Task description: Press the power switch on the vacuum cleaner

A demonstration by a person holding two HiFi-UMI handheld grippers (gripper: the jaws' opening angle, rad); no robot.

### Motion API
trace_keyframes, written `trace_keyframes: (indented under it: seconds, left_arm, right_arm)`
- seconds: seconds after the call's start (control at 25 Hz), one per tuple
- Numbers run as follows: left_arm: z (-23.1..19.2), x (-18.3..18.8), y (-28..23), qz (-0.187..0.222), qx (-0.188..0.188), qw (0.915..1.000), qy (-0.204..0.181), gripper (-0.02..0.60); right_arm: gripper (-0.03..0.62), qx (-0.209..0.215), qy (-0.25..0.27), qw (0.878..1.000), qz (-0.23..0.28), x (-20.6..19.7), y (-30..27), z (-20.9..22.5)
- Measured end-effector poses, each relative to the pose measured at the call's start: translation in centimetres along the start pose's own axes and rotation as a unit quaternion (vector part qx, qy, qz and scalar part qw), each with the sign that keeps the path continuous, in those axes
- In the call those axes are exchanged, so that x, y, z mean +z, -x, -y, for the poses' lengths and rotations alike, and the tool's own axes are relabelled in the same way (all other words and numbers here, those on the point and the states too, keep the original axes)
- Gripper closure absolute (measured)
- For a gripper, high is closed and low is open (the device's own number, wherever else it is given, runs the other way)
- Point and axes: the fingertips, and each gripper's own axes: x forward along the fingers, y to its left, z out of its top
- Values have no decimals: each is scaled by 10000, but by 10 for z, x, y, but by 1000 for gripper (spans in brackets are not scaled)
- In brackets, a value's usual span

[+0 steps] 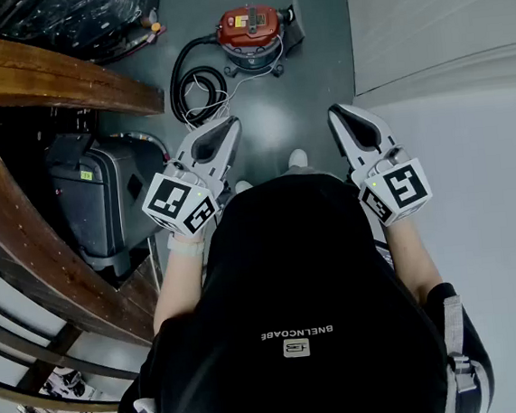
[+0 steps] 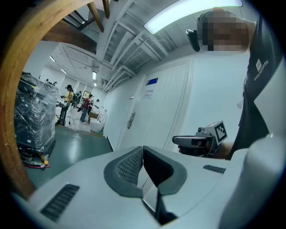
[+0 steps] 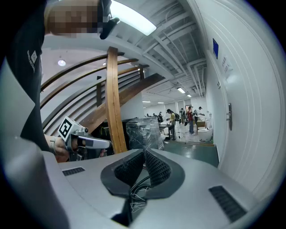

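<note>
The vacuum cleaner (image 1: 251, 27), a red-topped canister, stands on the dark floor ahead of the person. Its black hose (image 1: 190, 80) lies coiled to its left with a white cord. Both grippers are held at waist height, well short of the vacuum and pointing toward it. My left gripper (image 1: 229, 124) is shut with nothing between its jaws, and its tips meet in the left gripper view (image 2: 143, 149). My right gripper (image 1: 338, 112) is also shut and empty (image 3: 144, 153). In the right gripper view, hose and cord (image 3: 136, 193) show below the jaws. No switch can be made out.
A curved wooden beam (image 1: 55, 77) and a grey machine (image 1: 102, 193) crowd the left side. Black plastic-wrapped goods (image 1: 67, 15) sit at the far left. A white wall with a door (image 1: 441, 29) runs along the right. Several people stand far down the hall (image 2: 85, 107).
</note>
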Motion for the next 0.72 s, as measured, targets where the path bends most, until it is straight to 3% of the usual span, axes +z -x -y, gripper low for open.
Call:
trace_keyframes:
  seconds: [0.44,0.72]
  left_arm:
    - [2,0,-27,-29,80,10000,33,566]
    - [6,3,-49,-58,325,9994,53,566]
  right_arm:
    - [560,53,-62,10000,-19,0,0,28]
    - [559,14,-408,9992,-11,2,10,71]
